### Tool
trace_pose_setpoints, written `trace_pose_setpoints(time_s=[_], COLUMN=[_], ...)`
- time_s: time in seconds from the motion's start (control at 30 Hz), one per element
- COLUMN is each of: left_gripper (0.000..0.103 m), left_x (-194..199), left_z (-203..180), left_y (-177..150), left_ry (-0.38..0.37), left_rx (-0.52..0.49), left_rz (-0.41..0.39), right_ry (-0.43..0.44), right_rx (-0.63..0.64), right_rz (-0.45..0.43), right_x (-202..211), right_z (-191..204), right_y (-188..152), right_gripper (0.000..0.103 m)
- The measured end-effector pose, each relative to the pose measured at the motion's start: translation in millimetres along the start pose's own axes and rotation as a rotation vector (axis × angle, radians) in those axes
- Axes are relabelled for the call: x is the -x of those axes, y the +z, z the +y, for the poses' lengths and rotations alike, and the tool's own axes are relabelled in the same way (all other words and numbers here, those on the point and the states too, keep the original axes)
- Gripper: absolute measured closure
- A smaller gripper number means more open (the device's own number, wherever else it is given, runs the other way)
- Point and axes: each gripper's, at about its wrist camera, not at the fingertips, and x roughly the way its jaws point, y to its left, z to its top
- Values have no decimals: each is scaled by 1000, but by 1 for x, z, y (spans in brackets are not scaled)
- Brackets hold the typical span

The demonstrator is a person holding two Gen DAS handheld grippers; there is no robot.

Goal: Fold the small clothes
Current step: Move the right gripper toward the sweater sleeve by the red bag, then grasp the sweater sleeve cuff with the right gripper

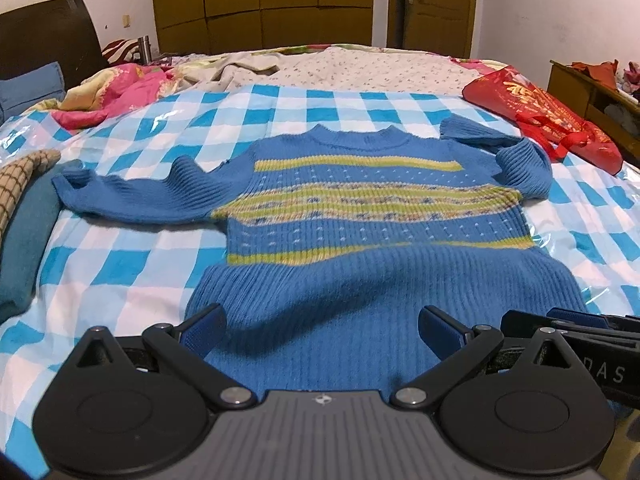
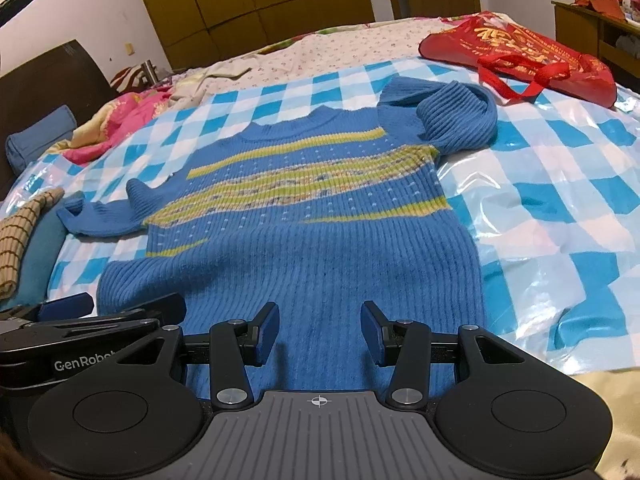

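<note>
A small blue knit sweater (image 1: 352, 240) (image 2: 304, 220) with yellow-green stripes lies face up on a blue-and-white checked sheet (image 1: 132, 248). Its neck points away from me. One sleeve (image 1: 132, 196) stretches out to the left. The other sleeve (image 2: 452, 120) is bunched up by the right shoulder. My left gripper (image 1: 322, 330) hovers open and wide over the sweater's hem, nothing between its fingers. Just to its right, my right gripper (image 2: 320, 334) stands half open over the same hem and grips nothing. Each gripper shows at the edge of the other's view.
A red bag (image 2: 520, 56) lies at the far right of the bed. A pink quilt (image 1: 116, 96) is heaped at the far left. Folded teal and tan clothes (image 1: 24, 220) sit at the left edge. A wooden cabinet (image 1: 592, 92) stands to the right of the bed.
</note>
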Motion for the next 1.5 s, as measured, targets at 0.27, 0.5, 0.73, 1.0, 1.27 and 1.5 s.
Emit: trace_pose_setpoints(time_s=[0.27,0.5,0.73,1.0,1.27,1.5], left_gripper=[0,0,0,0,0,0], left_x=[-8,-28,-50,-51,-45,-67], left_z=[-17,-34,-36,-21,-12,-34], left_y=[20,37,42,35,45,74], left_ry=[-35,-64,-66,-59,-73,-134], left_rx=[-25,-44,-27,10,52,29], left_rz=[-17,-11,20,55,47,25], right_ry=[-5,-34,-60,-72,-48,-146], right_rx=[-18,-37,-21,42,94,178], right_rz=[-22,-20,7,48,39,-45], right_x=[3,-6,-27,-37,-33,-46], right_z=[-16,-33,-40,-26,-13,-38], right_y=[18,34,47,47,54,109], right_gripper=[58,58,58,58,58,58])
